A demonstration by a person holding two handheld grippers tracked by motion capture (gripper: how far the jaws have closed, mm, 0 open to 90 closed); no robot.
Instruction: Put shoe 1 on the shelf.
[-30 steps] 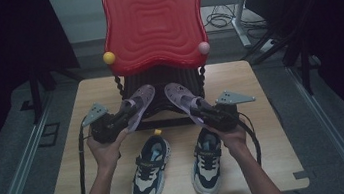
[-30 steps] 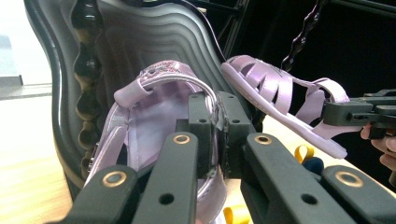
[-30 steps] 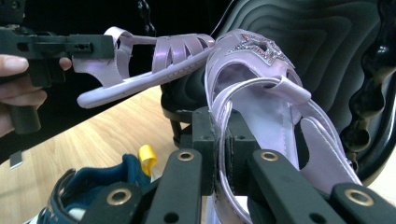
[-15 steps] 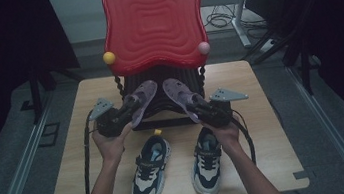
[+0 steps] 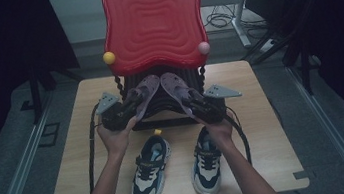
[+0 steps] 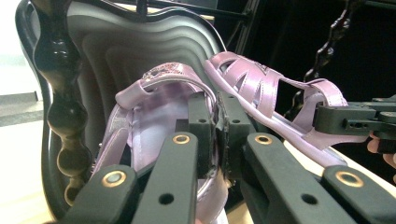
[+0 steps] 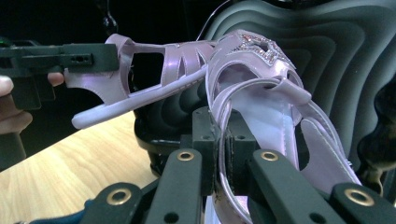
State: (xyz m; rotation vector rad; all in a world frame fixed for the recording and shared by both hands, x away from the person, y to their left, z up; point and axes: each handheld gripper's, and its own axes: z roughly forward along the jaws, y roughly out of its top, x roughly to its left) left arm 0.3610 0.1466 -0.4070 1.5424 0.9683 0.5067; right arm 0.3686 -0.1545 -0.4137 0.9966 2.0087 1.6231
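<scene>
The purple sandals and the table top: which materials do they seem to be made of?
Purple sandals: probably glossy synthetic leather or plastic, since the straps reflect light smoothly; one carries a glittering star. Table top: light wood or wood laminate, with visible grain.

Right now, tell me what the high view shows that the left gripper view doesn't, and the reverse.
High view alone: the pair of sneakers on the table, and the red top of the rack. Left gripper view alone: the left tool shut on the strap of the left sandal, and the rack's beaded black post. Both: the two purple sandals, toes close together, the right sandal held by the right tool.
</scene>
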